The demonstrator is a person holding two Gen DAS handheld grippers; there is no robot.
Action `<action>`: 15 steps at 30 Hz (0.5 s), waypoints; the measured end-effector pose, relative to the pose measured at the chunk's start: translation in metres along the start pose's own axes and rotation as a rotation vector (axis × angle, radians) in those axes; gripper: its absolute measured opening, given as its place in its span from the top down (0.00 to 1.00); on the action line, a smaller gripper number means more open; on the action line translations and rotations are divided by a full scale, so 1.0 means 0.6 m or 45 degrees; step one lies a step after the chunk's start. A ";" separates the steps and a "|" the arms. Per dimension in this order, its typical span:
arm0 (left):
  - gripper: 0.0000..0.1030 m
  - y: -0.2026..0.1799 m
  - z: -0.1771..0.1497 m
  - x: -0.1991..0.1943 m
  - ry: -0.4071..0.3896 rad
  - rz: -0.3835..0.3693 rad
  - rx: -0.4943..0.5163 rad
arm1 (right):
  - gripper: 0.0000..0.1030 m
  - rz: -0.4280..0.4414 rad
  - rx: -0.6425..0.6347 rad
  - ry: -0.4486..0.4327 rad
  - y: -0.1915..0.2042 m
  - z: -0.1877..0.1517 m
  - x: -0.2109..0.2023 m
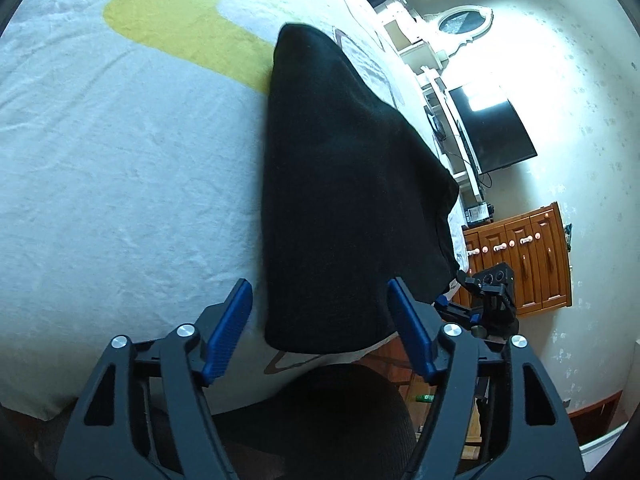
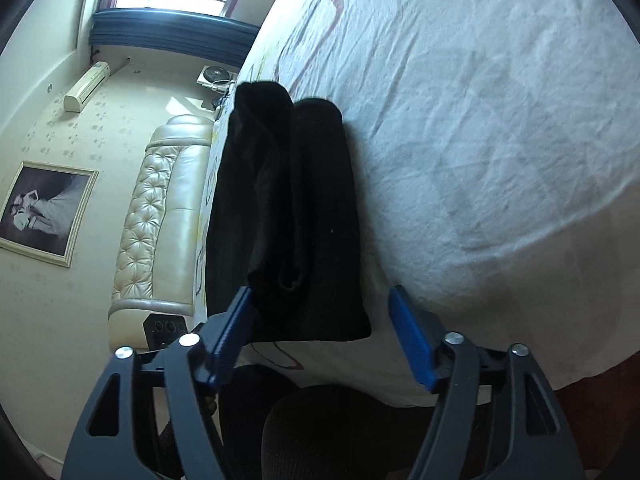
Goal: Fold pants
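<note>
Black pants (image 1: 344, 192) lie folded on the white bed sheet (image 1: 120, 160), stretching away from me. My left gripper (image 1: 320, 308) is open, its blue fingers straddling the near end of the pants without holding it. In the right wrist view the pants (image 2: 288, 216) show two stacked leg layers. My right gripper (image 2: 322, 316) is open, its fingers on either side of the near end of the pants. The right gripper's body also shows in the left wrist view (image 1: 492, 292) beside the pants.
The sheet has a yellow patch (image 1: 192, 28) beyond the pants. A wooden cabinet (image 1: 524, 256) and a TV (image 1: 496, 132) stand past the bed's edge. A padded headboard (image 2: 164, 216) lies left in the right wrist view. Dark-clothed knees (image 2: 340, 432) are below both grippers.
</note>
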State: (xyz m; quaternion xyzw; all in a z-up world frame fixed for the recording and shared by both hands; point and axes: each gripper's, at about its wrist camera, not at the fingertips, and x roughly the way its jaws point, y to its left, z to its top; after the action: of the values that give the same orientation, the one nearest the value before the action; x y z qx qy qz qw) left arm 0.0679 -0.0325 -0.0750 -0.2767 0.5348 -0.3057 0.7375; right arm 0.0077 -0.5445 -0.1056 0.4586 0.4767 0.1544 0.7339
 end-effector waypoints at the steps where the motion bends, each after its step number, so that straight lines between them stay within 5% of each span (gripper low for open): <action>1: 0.23 0.005 0.009 -0.014 -0.030 -0.005 0.009 | 0.23 -0.033 -0.034 -0.022 0.008 0.005 -0.006; 3: 0.15 0.014 0.035 -0.024 -0.058 -0.016 0.043 | 0.21 -0.063 -0.084 -0.064 0.018 0.025 -0.010; 15: 0.15 0.015 0.182 0.093 -0.056 -0.043 0.027 | 0.21 0.016 -0.131 -0.051 0.045 0.177 0.115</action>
State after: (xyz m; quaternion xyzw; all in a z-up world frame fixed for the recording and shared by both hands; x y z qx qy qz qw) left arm 0.1877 -0.0597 -0.0861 -0.2846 0.5106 -0.3177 0.7466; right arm 0.1373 -0.5404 -0.1087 0.4264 0.4503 0.1741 0.7649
